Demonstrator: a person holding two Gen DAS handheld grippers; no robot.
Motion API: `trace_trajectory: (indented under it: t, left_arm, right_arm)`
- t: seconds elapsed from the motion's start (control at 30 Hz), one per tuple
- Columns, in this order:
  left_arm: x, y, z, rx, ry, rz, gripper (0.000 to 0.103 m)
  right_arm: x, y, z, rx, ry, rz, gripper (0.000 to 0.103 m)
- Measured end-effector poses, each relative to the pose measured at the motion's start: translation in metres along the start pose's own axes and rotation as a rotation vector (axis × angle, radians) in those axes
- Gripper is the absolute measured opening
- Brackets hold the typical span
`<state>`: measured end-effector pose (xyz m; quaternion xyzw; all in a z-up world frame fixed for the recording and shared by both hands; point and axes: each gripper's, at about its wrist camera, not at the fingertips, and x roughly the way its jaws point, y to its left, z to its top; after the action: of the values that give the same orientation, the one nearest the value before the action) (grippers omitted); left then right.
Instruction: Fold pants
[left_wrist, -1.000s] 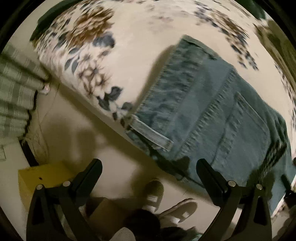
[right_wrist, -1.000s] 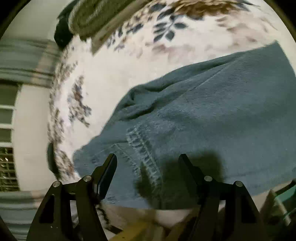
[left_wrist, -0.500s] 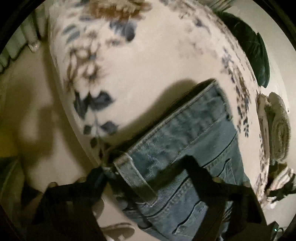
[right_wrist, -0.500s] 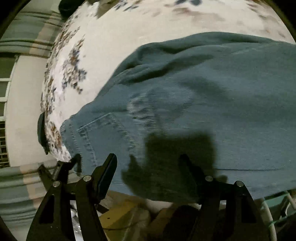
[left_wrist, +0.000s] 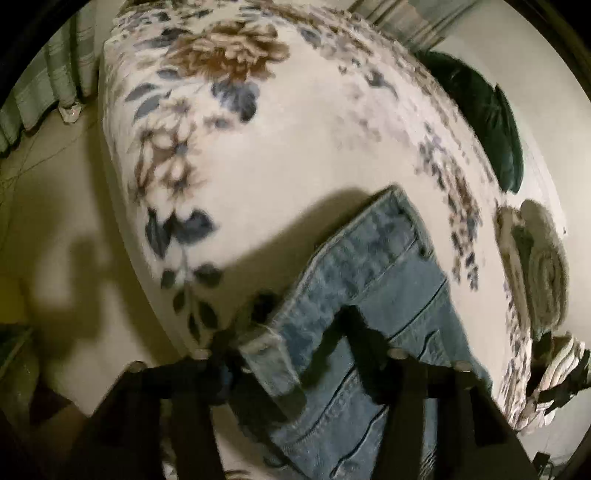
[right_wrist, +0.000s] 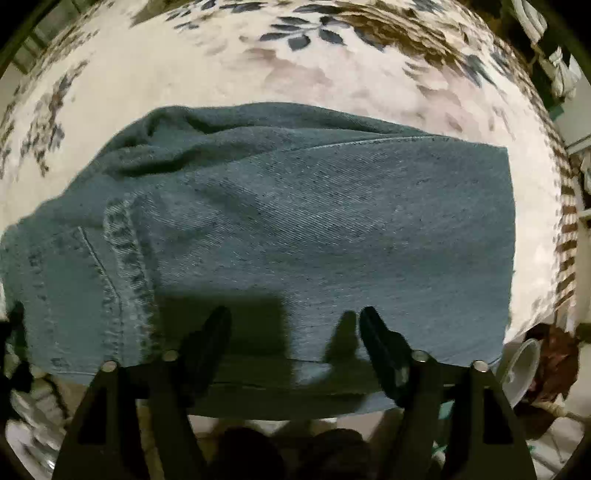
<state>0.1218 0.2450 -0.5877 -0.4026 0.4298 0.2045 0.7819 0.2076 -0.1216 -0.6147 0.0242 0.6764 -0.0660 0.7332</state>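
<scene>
Two black grippers work on one pair of blue denim pants (left_wrist: 373, 280) that lies on a cream blanket with brown and blue flowers (left_wrist: 280, 155). In the left wrist view, the left gripper (left_wrist: 306, 317) is at the lower centre, fingers spread around the waistband corner, which lies between them. In the right wrist view, the pants (right_wrist: 314, 221) fill the middle, and the right gripper (right_wrist: 295, 325) stands spread over the near edge at the lower centre.

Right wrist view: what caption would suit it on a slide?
The open right gripper straddles the near edge of folded blue jeans lying on a floral blanket.
</scene>
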Motion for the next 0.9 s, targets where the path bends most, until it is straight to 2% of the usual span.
trace_trajectory:
  t: [0.07,0.13,0.2,0.3,0.5,0.6,0.7,0.77,0.9]
  left_arm:
    - [-0.011,-0.015,-0.004,0.070,-0.044,0.024,0.028]
    - [-0.027,-0.027,-0.010,0.116,-0.089,0.029,0.026]
    - [-0.046,-0.043,-0.015,0.163,-0.129,0.033,0.025]
    - [-0.081,-0.077,-0.027,0.256,-0.189,0.024,0.024]
    - [-0.146,-0.161,-0.065,0.471,-0.264,-0.049,0.023]
    - [-0.168,-0.198,-0.092,0.566,-0.276,-0.091,0.023]
    - [-0.180,-0.239,-0.134,0.680,-0.271,-0.138,0.022]
    - [-0.179,-0.264,-0.163,0.742,-0.239,-0.178,0.022]
    - [-0.159,-0.309,-0.229,0.865,-0.155,-0.245,0.022]
  right_arm:
    - [-0.001,-0.002,-0.001,-0.010,-0.021,-0.050,0.087]
    - [-0.003,-0.008,-0.002,-0.008,-0.034,-0.075,0.092]
    - [-0.002,-0.017,-0.004,0.004,-0.026,-0.057,0.097]
    - [-0.003,-0.032,-0.007,0.013,-0.010,-0.025,0.097]
    - [-0.030,-0.091,-0.018,0.044,-0.034,0.043,0.097]
    - [-0.043,-0.127,-0.022,0.078,-0.044,0.071,0.097]
    - [-0.052,-0.162,-0.029,0.126,-0.047,0.088,0.097]
    - [-0.057,-0.185,-0.037,0.169,-0.048,0.089,0.097]
    - [-0.053,-0.262,-0.054,0.278,-0.047,0.076,0.097]
